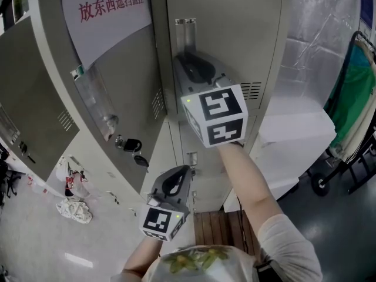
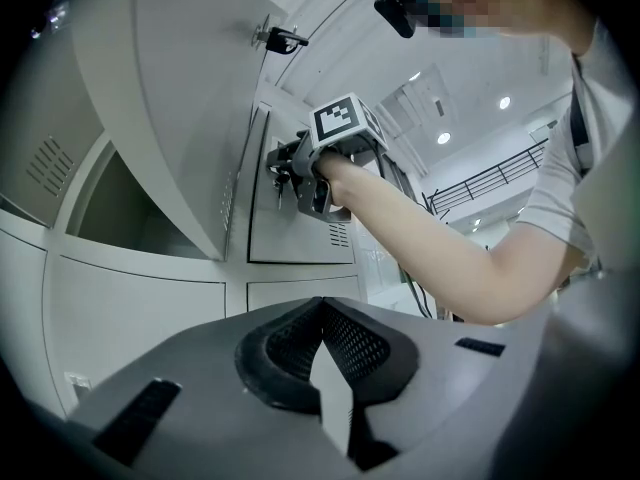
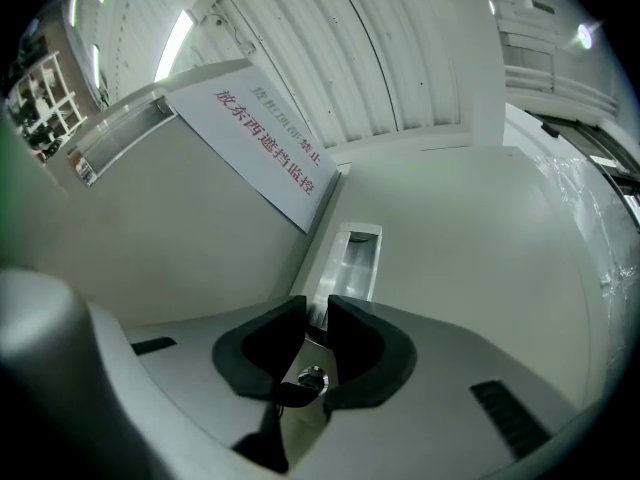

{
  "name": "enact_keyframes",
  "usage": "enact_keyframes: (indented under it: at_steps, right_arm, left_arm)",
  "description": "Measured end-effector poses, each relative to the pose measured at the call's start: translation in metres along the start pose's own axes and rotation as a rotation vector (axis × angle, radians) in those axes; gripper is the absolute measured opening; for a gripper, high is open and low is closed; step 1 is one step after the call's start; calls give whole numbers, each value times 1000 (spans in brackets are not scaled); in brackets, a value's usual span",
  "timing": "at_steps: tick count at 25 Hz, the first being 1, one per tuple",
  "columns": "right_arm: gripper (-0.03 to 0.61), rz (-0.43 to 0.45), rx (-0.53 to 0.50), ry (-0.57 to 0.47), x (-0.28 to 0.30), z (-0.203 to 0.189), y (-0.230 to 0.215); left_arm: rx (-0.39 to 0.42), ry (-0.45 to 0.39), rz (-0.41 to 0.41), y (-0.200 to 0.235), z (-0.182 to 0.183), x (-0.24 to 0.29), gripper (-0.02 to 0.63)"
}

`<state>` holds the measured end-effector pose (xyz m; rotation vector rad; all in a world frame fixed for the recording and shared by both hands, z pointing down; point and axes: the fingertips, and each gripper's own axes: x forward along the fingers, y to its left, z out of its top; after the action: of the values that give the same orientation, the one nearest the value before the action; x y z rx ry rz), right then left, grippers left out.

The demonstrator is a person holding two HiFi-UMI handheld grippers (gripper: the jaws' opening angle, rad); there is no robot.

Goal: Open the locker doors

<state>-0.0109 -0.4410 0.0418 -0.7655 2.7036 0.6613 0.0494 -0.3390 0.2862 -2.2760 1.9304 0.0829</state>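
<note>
The bank of grey lockers [image 1: 202, 157] fills most of the head view. On its left, one upper door [image 1: 117, 93] already stands swung wide. It carries a paper notice [image 1: 108, 10] printed in red, and its own key [image 1: 132, 144] hangs in its lock. The upper door next to it [image 1: 235, 34] is flat in its frame and shut, and this is the one being worked on. The lower doors beneath also look shut.

The right tool [image 1: 197, 69] is raised against the shut door, just below its clear label holder [image 3: 352, 258]. In the right gripper view its jaws stand drawn nearly together, with the round lock barrel [image 3: 312, 376] and a dark key [image 3: 282, 394] between them. They appear to pinch that key. The left tool [image 1: 176, 181] hangs lower, near the person's body and well apart from any door, with its jaws closed on nothing.

By these signs the step in hand is unlocking the second upper door. One door is done and at least this one remains. The next move likely calls for a firm hold on the key, a roll of the wrist to turn the lock, then a pull outward to swing the door clear of its neighbour. If the grip is light, the key may slip out of the pads.
</note>
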Motion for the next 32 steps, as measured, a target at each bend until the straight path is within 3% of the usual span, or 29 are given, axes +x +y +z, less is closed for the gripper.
enact_keyframes:
  at_steps: [20, 32]
  right_arm:
    - [80, 39, 26, -71, -49, 23, 10]
    - [71, -18, -64, -87, -82, 29, 14]
  left_arm:
    - [3, 44, 0, -23, -10, -13, 27]
    - [5, 43, -2, -39, -10, -23, 28]
